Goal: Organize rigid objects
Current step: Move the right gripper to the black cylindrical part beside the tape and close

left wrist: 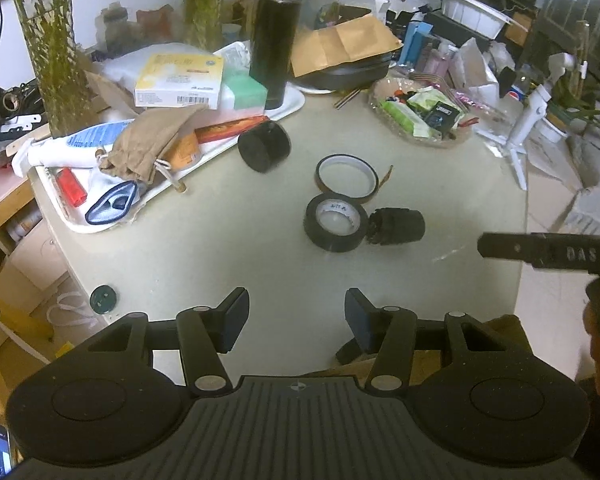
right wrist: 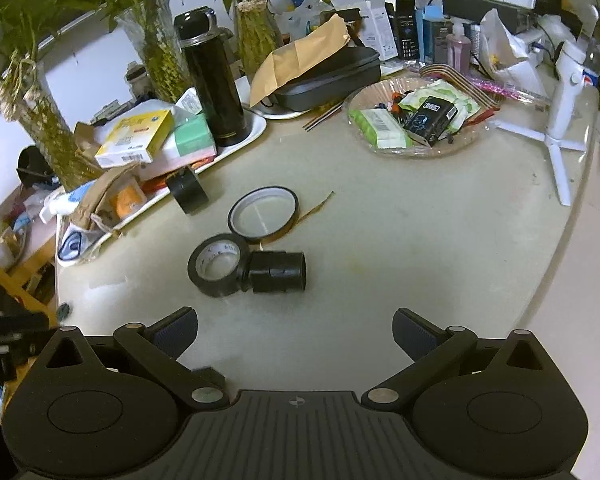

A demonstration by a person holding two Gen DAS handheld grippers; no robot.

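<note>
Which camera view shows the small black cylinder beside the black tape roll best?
The right wrist view. There the black cylinder lies on its side nearly in the middle, with its whole side and open end clear, touching the black tape roll. The left wrist view shows it farther away, smaller and blurred.

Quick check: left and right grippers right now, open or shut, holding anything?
Left gripper: open, holding nothing, above the table.
Right gripper: open, holding nothing, short of the black tape roll.
</note>
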